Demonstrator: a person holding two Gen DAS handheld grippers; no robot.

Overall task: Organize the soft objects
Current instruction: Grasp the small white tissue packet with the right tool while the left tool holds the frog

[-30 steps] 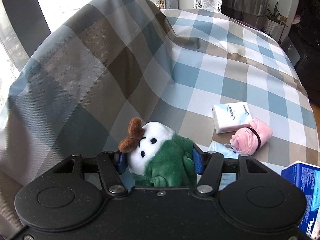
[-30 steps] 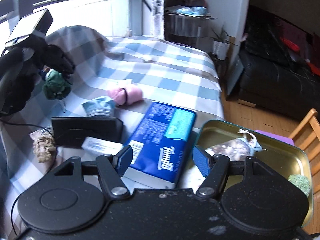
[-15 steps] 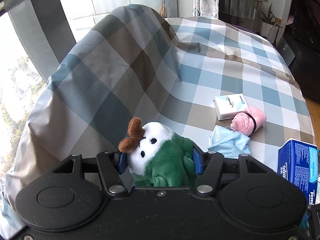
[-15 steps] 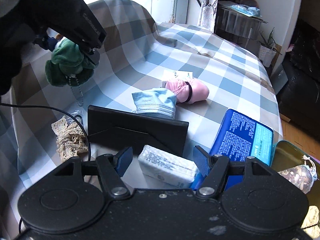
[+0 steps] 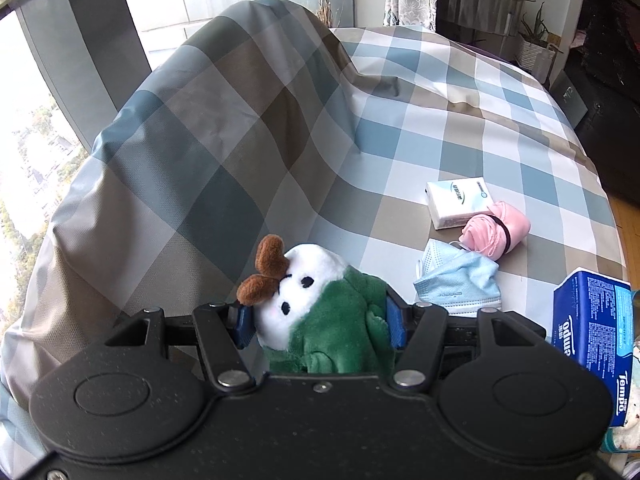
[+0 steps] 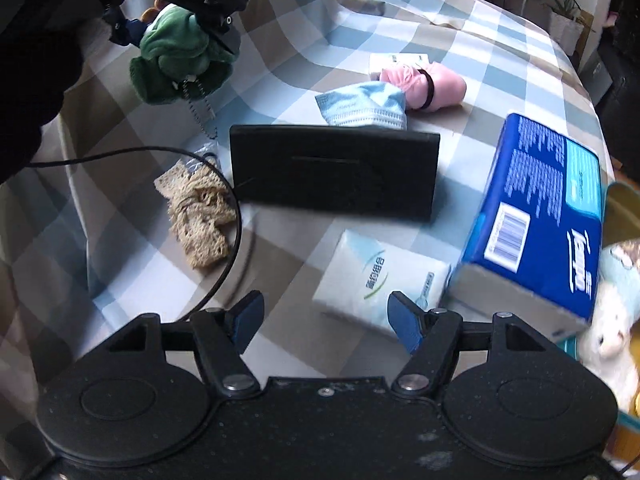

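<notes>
My left gripper is shut on a small plush toy with a white face, brown antlers and a green body. It holds the toy above the checked cloth. In the right wrist view the same toy hangs at the upper left, its bead chain dangling. My right gripper points down at the table and its jaws are opening with nothing pressed between them. A white tissue pack lies flat just beyond its fingertips, nearer the right finger.
A blue face mask, a pink rolled cloth and a second tissue pack lie further back. A black box, a beige lace piece, a black cable and a blue Tempo pack surround the near pack. A tin sits at the right.
My right gripper has swung left and down from the tin and the Tempo pack to the near white tissue pack. My left gripper drew back a little with the toy.
</notes>
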